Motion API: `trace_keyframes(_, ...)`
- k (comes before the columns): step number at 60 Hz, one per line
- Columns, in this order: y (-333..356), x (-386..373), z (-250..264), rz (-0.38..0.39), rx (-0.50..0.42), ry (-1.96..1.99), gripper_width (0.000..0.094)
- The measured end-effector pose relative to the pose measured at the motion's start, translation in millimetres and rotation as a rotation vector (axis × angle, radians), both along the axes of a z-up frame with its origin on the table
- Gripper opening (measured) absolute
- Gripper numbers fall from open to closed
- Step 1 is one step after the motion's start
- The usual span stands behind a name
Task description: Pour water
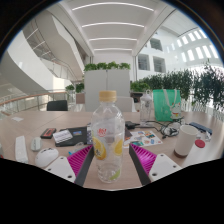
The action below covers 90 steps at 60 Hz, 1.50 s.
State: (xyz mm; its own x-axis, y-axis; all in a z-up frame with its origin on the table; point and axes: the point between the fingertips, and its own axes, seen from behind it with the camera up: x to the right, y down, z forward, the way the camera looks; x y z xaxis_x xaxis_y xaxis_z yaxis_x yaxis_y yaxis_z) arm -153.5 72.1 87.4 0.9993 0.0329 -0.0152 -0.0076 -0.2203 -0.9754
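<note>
A clear plastic water bottle point(108, 138) with a white cap and a yellow-green label stands upright on the wooden table point(110, 183). It stands between my gripper's point(110, 166) two fingers, with table showing at either side of its base. The magenta pads point(70, 163) flank it left and right, and the gripper is open. A white paper cup point(186, 140) stands on the table beyond the right finger, to the right of the bottle.
A white mouse-like object point(47, 156) and a pink item point(72, 138) lie left of the bottle. Small clutter point(143, 133) lies between bottle and cup. A green bag point(166, 101) stands further back on the right, with potted plants point(200, 88) behind.
</note>
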Motion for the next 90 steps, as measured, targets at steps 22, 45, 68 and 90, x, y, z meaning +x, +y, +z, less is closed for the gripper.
trace_keyframes(22, 47.0, -5.2, -5.7, 0.057, 0.057, -0.009, 0.0460)
trace_keyframes(45, 60.9, 54.9, 62.4, -0.020, -0.140, 0.776, 0.0337)
trace_keyframes(68, 65.6, 129.0, 99.8, -0.086, -0.229, 2.001, 0.0334)
trace_keyframes(90, 68.0, 153.5, 121.5, -0.070, -0.160, 2.200, 0.0335)
